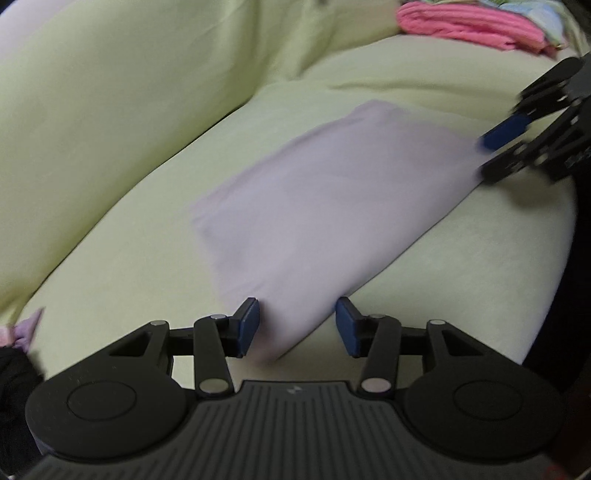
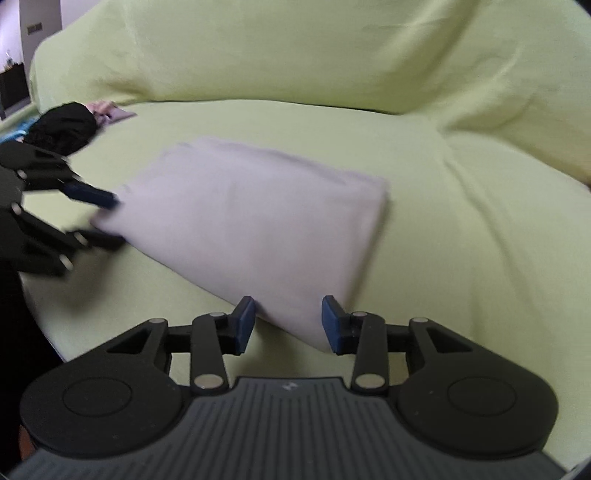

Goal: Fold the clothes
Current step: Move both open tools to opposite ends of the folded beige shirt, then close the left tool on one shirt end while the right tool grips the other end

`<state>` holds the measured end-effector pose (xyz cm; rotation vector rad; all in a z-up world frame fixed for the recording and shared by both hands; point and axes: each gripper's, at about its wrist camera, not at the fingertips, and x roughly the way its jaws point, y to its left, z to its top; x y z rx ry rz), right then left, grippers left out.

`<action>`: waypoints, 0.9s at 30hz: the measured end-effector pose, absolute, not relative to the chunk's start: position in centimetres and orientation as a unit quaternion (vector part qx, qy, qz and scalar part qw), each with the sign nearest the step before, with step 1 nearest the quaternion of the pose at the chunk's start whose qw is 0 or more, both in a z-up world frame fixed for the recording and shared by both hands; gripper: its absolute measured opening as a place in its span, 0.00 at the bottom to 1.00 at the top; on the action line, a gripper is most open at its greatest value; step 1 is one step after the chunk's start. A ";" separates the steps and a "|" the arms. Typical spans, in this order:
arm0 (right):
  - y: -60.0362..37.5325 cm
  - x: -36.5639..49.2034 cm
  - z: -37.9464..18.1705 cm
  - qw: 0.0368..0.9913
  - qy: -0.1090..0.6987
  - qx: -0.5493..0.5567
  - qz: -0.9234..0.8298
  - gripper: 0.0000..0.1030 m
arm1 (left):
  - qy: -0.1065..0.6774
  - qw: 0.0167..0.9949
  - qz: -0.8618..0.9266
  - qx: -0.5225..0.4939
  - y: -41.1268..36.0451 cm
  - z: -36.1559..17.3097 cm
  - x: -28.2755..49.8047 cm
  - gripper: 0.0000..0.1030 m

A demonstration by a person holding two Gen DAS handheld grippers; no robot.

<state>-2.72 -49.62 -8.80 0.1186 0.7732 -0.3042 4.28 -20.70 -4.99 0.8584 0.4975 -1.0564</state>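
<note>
A folded pale lilac cloth (image 1: 332,206) (image 2: 251,221) lies flat on the green sofa seat (image 1: 110,277). In the left wrist view my left gripper (image 1: 299,326) stands open over one near corner of the cloth, which lies smooth between the blue pads. My right gripper (image 2: 289,325) is open in the same way over the other near corner. Each gripper also shows in the other's view: the right gripper (image 1: 482,158) straddles the cloth's edge on the right, and the left gripper (image 2: 117,221) straddles it on the left. Both views are blurred.
A pile of pink and other coloured clothes (image 1: 461,26) sits at the far end of the seat. A black garment (image 2: 62,127) and a small lilac piece (image 2: 110,110) lie at the other end. The green backrest (image 2: 295,55) rises behind.
</note>
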 end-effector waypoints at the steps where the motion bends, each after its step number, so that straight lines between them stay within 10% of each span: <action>1: -49.3 -3.0 -8.6 0.911 0.380 0.037 -0.156 0.35 | 0.219 0.747 -0.479 0.405 -20.6 -4.8 4.1 0.52; 11: -42.0 -1.9 -10.2 0.880 0.394 -0.239 -0.117 0.36 | 0.093 0.681 -0.486 0.539 -22.5 -6.8 -1.8 0.52; 27: -41.5 -1.6 -10.6 0.877 0.387 -0.270 -0.093 0.36 | 0.040 0.669 -0.501 0.548 -25.1 -8.0 -2.9 0.53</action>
